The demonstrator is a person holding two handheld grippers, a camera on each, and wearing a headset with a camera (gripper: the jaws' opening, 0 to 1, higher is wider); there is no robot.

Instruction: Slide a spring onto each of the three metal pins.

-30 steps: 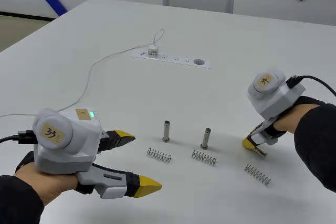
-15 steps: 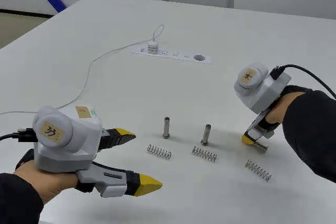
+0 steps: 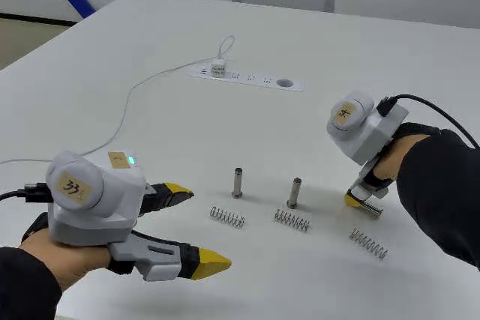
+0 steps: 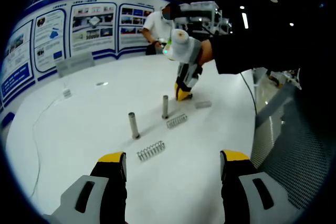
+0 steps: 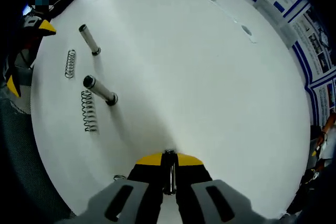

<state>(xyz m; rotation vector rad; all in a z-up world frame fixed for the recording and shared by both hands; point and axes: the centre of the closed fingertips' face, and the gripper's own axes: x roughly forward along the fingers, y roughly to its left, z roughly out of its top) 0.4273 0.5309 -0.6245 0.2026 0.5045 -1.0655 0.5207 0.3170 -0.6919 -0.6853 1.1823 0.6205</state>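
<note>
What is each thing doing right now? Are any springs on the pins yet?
Left hand-held gripper, open, holding nothing.
Right hand-held gripper, shut on the third pin.
Third pin, held, no spring on it.
Left pin, standing upright, bare.
Middle pin, standing upright, bare.
Left spring, lying flat on the table.
Middle spring, lying flat.
Right spring, lying flat.

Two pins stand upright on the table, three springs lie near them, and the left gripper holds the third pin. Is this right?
No. The right gripper holds the third pin, as the right gripper view shows; the left gripper is open and empty. The rest is correct.
</note>
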